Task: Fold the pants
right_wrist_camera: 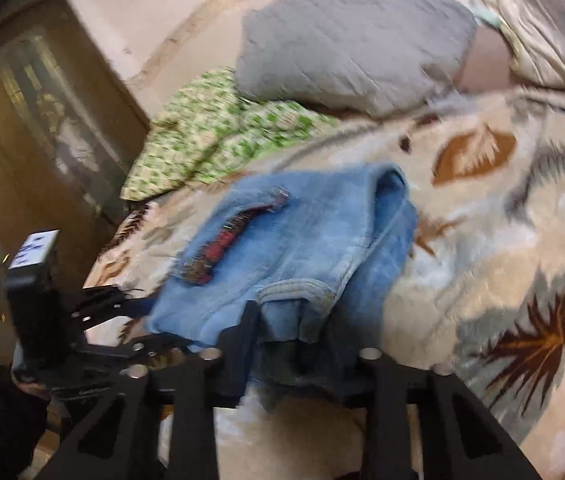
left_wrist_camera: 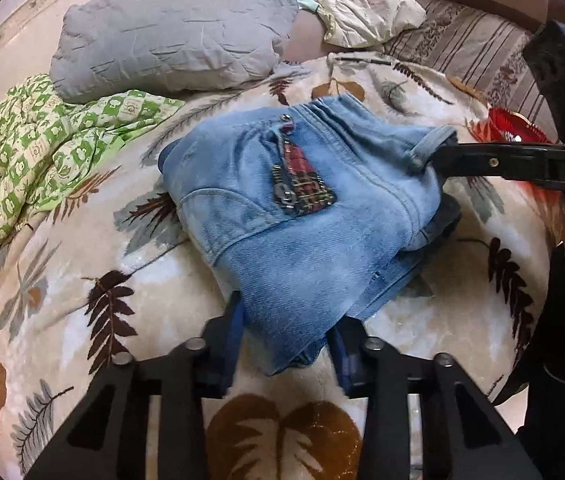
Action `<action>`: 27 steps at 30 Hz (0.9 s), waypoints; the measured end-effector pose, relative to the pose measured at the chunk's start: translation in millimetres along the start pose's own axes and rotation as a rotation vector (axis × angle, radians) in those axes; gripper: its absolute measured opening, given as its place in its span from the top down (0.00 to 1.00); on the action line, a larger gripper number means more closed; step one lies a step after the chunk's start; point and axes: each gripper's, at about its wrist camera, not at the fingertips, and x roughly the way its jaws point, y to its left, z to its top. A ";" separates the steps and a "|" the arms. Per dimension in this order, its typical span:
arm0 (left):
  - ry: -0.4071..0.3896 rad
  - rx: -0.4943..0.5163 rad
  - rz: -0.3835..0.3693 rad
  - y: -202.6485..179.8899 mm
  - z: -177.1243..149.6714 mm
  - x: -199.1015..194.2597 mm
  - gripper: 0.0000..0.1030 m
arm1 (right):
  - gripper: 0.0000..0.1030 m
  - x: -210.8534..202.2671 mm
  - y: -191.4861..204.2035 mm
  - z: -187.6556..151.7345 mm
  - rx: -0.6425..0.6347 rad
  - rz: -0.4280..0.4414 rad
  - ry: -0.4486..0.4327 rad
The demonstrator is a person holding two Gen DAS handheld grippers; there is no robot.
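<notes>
Taking the pants [left_wrist_camera: 302,208] as the landmark: they are soft, faded light-blue denim, folded into a thick, roughly rectangular bundle lying on a plush cream blanket [left_wrist_camera: 82,280] printed with brown and grey leaves. Nearest in the left wrist view, the left gripper [left_wrist_camera: 288,344] has its two black fingers with blue pads narrowed on the bundle's near edge, denim bunched between them and pressed on both sides. In the right wrist view the right gripper [right_wrist_camera: 294,340] likewise pinches a hemmed, stitched fold at another edge of the bundle, its jaws drawn in on the cloth. A dark red plaid patch [left_wrist_camera: 298,172] with a metal zipper sits on the top face of the denim; the left view shows it sharply, while the right view is motion-blurred. Beyond the pants lies a crumpled green-and-cream checked quilt [left_wrist_camera: 30,148], and behind that a puffy grey quilted pillow [left_wrist_camera: 170,36]. Only the left view shows a striped sheet [left_wrist_camera: 466,52] past the pants' far side; only the right view shows a dark wooden cabinet [right_wrist_camera: 42,120] off the bed's edge.
</notes>
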 end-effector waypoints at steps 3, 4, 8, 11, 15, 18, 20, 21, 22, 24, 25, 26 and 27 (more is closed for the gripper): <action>-0.009 -0.026 -0.010 5.9 -0.5 -3.3 0.79 | 0.72 -11.0 5.7 1.2 -0.049 -0.023 -0.020; -0.008 -0.032 -0.014 6.4 -0.5 -3.3 0.80 | 0.72 -12.3 5.0 1.1 -0.052 -0.030 -0.016; 0.034 -0.019 0.007 5.2 -4.3 6.7 0.81 | 0.72 -0.6 5.0 -6.8 -0.093 -0.080 0.031; 0.054 -0.048 -0.009 10.7 -9.5 13.1 0.81 | 0.73 7.5 1.8 -18.1 -0.115 -0.110 0.045; 0.127 -0.065 0.008 16.5 -26.4 33.9 0.87 | 0.73 11.8 -6.4 -22.3 -0.092 -0.128 0.040; 0.127 -0.091 0.002 18.4 -24.7 31.7 0.87 | 0.73 12.3 -11.0 -24.6 -0.062 -0.111 0.040; 0.135 -0.056 0.028 14.0 -23.7 34.1 0.87 | 0.73 14.0 -7.8 -26.0 -0.086 -0.129 0.037; 0.136 -0.049 0.032 13.1 -23.6 34.4 0.88 | 0.73 15.0 -7.3 -26.5 -0.089 -0.133 0.038; 0.138 -0.052 0.029 14.0 -23.9 34.9 0.87 | 0.72 15.6 -7.8 -26.7 -0.085 -0.132 0.037; 0.137 -0.073 0.014 16.8 -24.6 34.6 0.87 | 0.72 15.3 -10.1 -26.7 -0.071 -0.122 0.036; 0.134 -0.077 0.014 16.8 -24.3 33.1 0.86 | 0.72 14.8 -10.3 -26.6 -0.068 -0.120 0.036; 0.128 -0.081 0.019 16.9 -24.8 30.6 0.85 | 0.71 14.3 -9.3 -26.1 -0.072 -0.122 0.037; 0.116 -0.090 0.014 16.6 -25.4 26.7 0.82 | 0.69 13.7 -8.1 -25.8 -0.078 -0.126 0.037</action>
